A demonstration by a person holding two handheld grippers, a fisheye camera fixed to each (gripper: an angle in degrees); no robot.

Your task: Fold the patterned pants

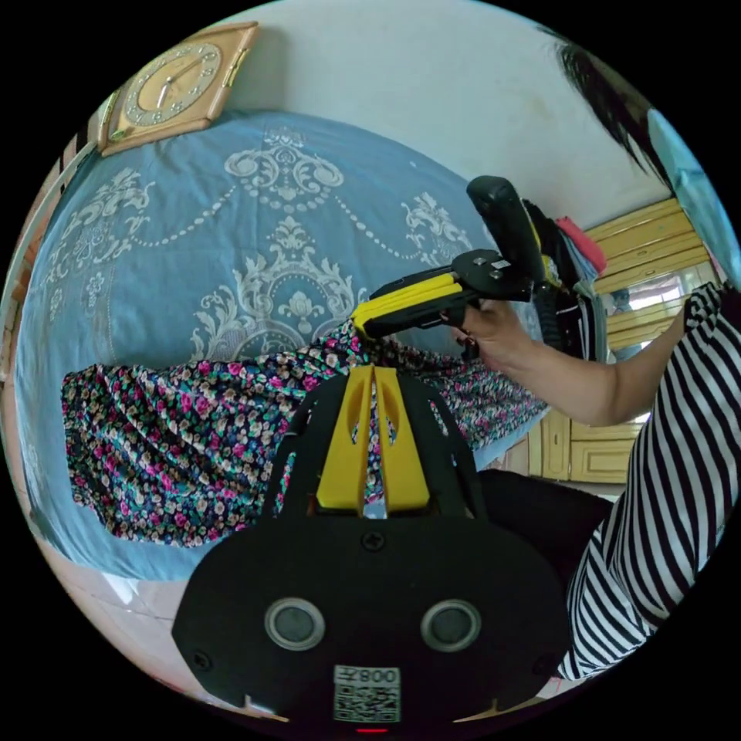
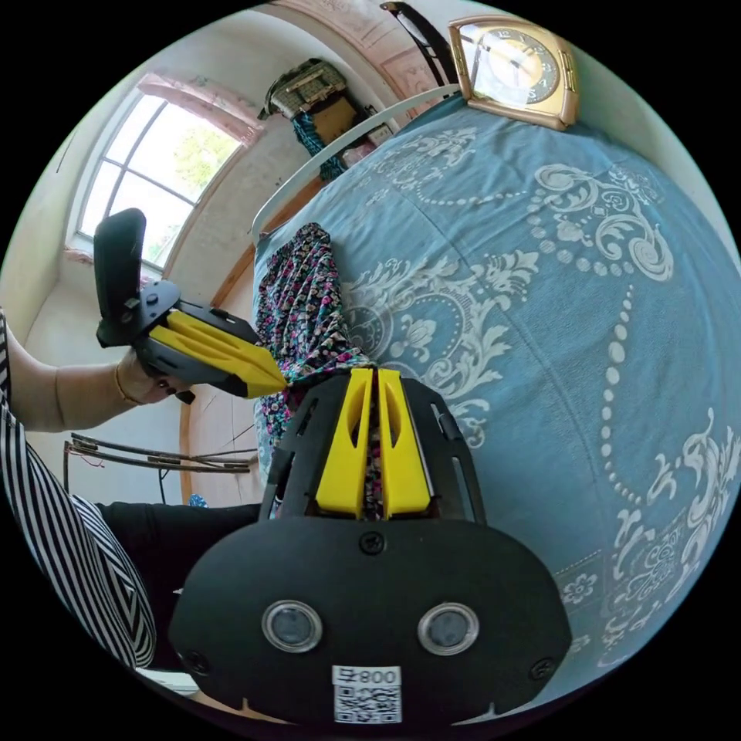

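Now mid-fold: left gripper (image 1: 373, 369) and right gripper (image 2: 373, 371), jaws pinched on pants (image 1: 177, 448); next, carry the edge across the bed (image 1: 154, 255).

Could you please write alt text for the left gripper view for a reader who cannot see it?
The left gripper, jaws closed on the floral patterned pants, holds them over a blue bedspread with white ornaments. The right gripper, held by a hand, pinches the same pants close by. A gold-framed clock lies farther off on the bedspread.

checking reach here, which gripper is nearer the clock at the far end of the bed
Neither clearly. The left gripper and right gripper pinch the patterned pants side by side at the bed's near edge, both far from the clock.
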